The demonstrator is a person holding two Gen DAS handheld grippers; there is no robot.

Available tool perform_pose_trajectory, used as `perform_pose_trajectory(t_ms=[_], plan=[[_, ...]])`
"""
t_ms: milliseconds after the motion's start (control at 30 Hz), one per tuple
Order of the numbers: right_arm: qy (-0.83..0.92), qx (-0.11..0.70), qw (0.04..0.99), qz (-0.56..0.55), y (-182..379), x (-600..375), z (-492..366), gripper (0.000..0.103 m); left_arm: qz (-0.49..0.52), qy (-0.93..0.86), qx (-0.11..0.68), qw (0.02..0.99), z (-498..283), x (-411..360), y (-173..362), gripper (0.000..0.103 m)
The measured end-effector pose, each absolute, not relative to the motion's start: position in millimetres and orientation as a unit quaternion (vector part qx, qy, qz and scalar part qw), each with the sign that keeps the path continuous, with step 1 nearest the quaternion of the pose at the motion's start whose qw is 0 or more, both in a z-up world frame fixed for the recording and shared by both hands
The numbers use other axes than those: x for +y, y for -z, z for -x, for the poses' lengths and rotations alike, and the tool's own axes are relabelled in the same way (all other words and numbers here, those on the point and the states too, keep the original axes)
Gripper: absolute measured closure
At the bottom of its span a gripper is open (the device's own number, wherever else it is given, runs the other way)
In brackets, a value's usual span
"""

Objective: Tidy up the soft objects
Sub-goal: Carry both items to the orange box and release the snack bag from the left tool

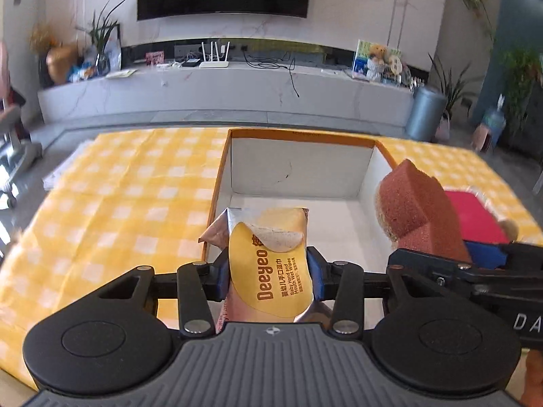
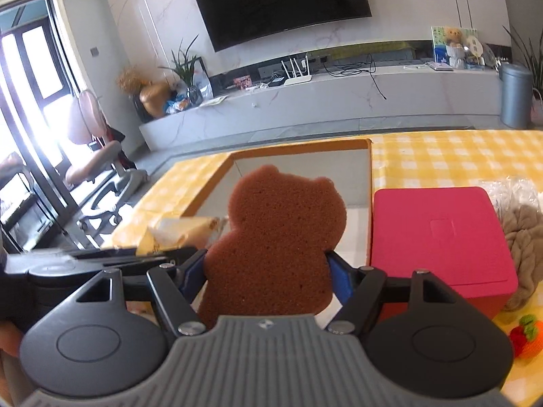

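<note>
Left gripper (image 1: 269, 273) clamped on a pack of baby wet wipes (image 1: 268, 264), blue pads pressing both sides of the pack, which stands upright with its yellow label facing the camera; pack sits over the near-left corner of the open cardboard box (image 1: 222, 169), orange rim, white inside, box floor bare as far as visible. Right gripper (image 2: 268, 271) clamped on a brown bear-shaped sponge (image 2: 278, 240), pads squeezing its waist, bear head up at 12 o'clock, held over the near edge of the same box (image 2: 370, 169). In the left wrist view the sponge (image 1: 417, 213) shows at 3 o'clock, over the box's right wall, with the right gripper's black body below it. In the right wrist view the wipes pack (image 2: 183, 234) shows at 9 o'clock, just beside the sponge. Box rests on a yellow checked tablecloth (image 1: 118, 203). Pink flat box (image 2: 437, 237) lies just right of the cardboard box at 3 o'clock; beige knitted item (image 2: 526, 247) touches its right side, crinkled clear plastic (image 2: 516, 186) behind that. Small red-orange crochet fruit (image 2: 524, 335) at 4 o'clock. Background: TV (image 2: 281, 3), white cabinet (image 2: 305, 98).
</note>
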State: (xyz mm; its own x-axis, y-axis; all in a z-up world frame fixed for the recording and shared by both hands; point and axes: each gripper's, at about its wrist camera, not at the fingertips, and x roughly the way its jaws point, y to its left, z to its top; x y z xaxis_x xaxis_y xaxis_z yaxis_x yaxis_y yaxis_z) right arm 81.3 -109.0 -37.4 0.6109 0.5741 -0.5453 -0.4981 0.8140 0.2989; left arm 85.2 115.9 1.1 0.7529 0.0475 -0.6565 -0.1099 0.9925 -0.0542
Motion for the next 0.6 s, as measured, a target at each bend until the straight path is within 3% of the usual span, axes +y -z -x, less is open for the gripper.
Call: perform_pose_trajectory(t_ms=[100,233,367,600], plan=[[-0.298,0.334,0.892,-0.061,43.9,-111.3,-86.5,0.031,0.029,-0.051,0.359,0.931,-87.3,110.8,4.6,0.052],[-0.290,0.343,0.892,-0.049,47.9,-105.8,-80.9,0.031,0.018,-0.060,0.372,0.926,-80.8,108.6,4.1,0.043],[-0.287,0.348,0.891,-0.047,49.9,-106.7,-81.7,0.031,0.032,-0.083,0.324,0.942,-56.8,116.8,-20.3,0.021],[-0.285,0.355,0.890,-0.009,60.8,-85.1,-76.3,0.031,0.095,-0.092,0.292,0.947,-45.1,140.1,-38.1,0.019]])
